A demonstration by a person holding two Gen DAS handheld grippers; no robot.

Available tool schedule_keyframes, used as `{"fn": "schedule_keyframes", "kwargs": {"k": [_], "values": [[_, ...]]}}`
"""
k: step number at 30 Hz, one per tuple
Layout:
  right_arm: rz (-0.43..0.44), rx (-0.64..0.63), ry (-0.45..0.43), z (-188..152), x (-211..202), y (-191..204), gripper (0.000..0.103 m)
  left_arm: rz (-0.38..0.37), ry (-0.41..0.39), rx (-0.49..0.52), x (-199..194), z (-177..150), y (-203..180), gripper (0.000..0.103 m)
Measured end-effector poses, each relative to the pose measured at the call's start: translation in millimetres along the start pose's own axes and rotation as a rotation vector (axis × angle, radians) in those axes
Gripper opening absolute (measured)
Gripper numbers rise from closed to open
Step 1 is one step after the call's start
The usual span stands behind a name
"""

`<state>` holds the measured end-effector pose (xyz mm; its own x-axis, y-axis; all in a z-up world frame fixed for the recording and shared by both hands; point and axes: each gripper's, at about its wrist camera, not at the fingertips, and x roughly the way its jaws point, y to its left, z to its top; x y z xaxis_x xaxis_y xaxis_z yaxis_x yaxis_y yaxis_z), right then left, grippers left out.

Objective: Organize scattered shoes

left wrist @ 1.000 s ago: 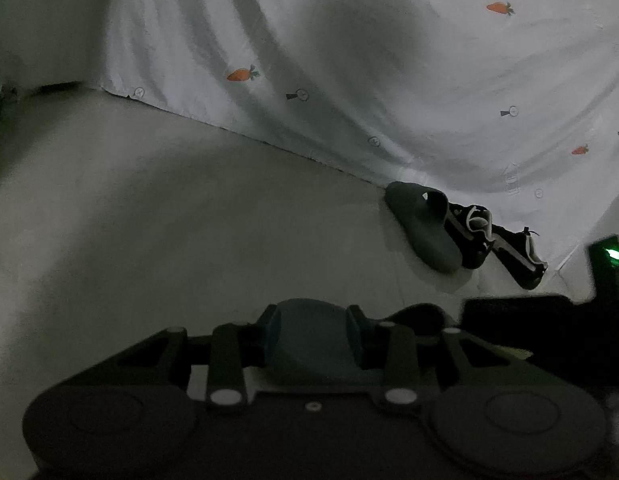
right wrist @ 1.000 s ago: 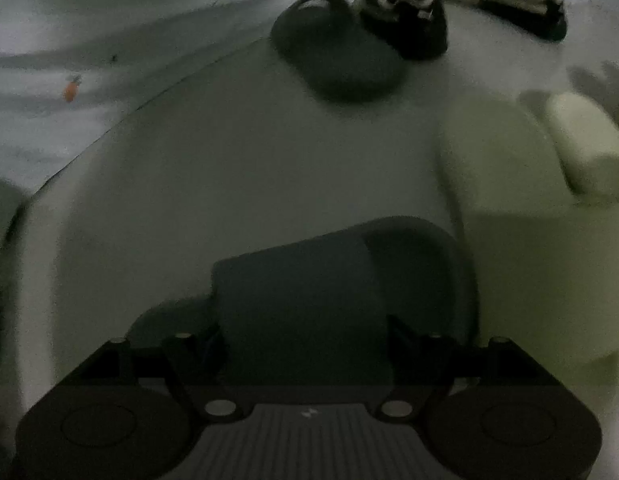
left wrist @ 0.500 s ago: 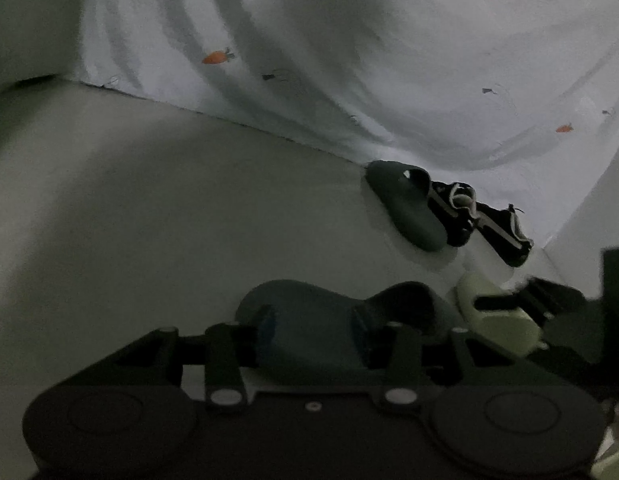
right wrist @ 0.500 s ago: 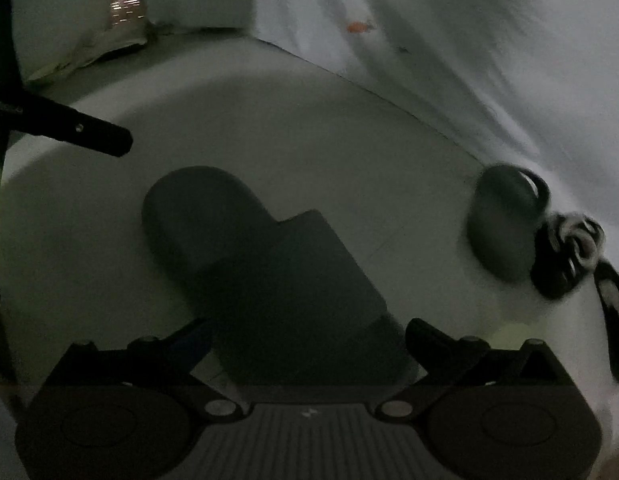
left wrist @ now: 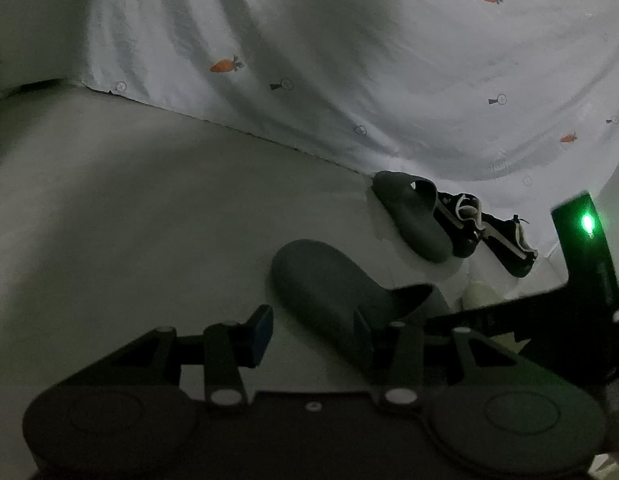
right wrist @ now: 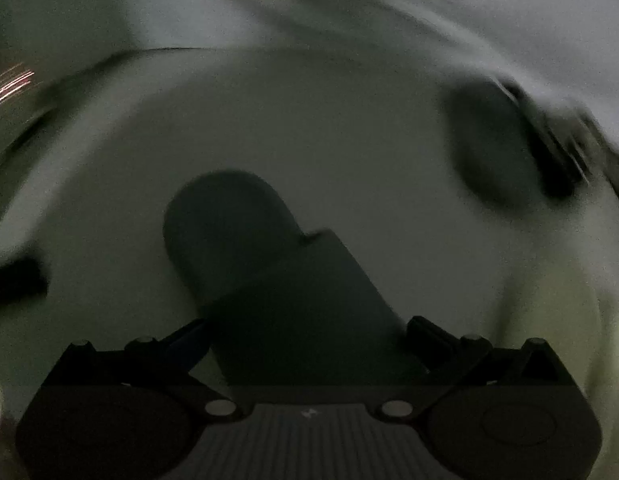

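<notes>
A dark grey slide slipper [left wrist: 329, 292] lies on the pale floor, toe pointing away. My left gripper [left wrist: 313, 332] is open; its right finger touches the slipper's side and its blue-padded left finger [left wrist: 261, 330] stands clear. In the right wrist view the same slipper [right wrist: 277, 280] sits between the wide-open fingers of my right gripper [right wrist: 305, 340], strap end nearest the camera. A matching grey slipper [left wrist: 413, 216] lies by the sheet, with two black-and-white sneakers [left wrist: 465, 224] [left wrist: 509, 244] beside it.
A white sheet with carrot prints [left wrist: 349, 60] hangs behind the floor. A pale cream slipper [left wrist: 481, 296] lies near the right gripper's body, whose green light [left wrist: 587, 224] shows. The right wrist view is blurred.
My left gripper has opened and let go of the grey slipper, which now lies further out on the floor. The right gripper has swung round over the slipper with its fingers open.
</notes>
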<state>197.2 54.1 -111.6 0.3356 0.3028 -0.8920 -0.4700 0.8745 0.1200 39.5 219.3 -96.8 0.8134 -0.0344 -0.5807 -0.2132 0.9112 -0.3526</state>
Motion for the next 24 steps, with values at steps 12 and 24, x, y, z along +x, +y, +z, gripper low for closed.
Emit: {"fn": "schedule_keyframes", "kwargs": {"k": [12,24], "values": [[0.102,-0.228,-0.025,-25.4,10.4,3.1,0.103,0.034,-0.005,-0.035,-1.1,2.0,13.1,0.047],[0.375,0.08,0.114,-34.9,14.1,8.2,0.099,0.114,-0.03,-0.134,-9.6,1.6,40.0,0.048]]}}
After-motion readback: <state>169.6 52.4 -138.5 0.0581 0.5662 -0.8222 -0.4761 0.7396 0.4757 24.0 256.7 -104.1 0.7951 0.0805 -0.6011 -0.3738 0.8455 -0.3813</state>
